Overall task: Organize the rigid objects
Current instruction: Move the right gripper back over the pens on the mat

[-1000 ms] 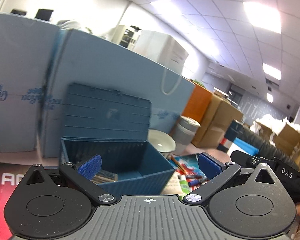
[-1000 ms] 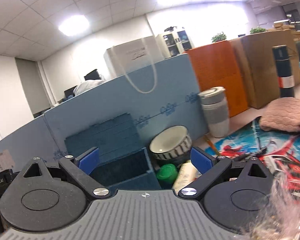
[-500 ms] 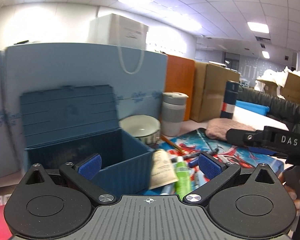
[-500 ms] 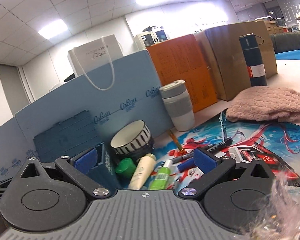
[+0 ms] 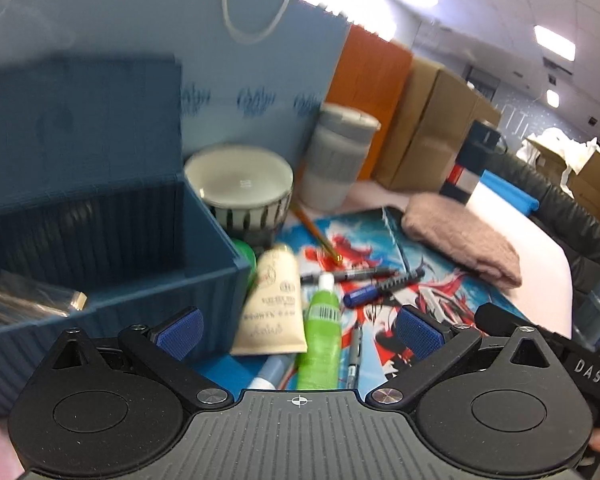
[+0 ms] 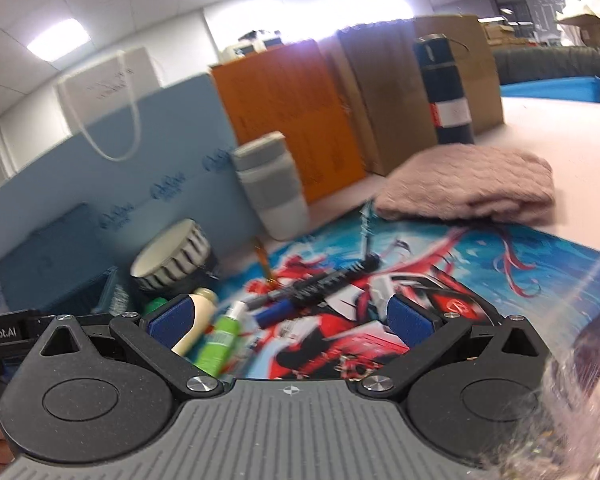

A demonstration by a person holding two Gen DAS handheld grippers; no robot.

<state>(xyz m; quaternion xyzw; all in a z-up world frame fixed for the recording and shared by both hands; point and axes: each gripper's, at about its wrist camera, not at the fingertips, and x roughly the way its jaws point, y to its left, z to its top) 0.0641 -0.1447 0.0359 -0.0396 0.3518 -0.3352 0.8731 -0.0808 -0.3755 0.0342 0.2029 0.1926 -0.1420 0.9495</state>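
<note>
Both grippers have tipped down toward the counter since a moment ago, so the clutter fills more of each view. The left gripper [image 5: 298, 326] has its fingers wide apart with nothing between them, hovering over the cream squeeze tube [image 5: 274, 308] and lime-green plastic bottle [image 5: 320, 340], which lie side by side just right of the open dark-blue plastic storage box [image 5: 112, 292]. The right gripper [image 6: 290, 318] is spread wide and empty too, above the red-and-blue printed mat [image 6: 480, 280].
</note>
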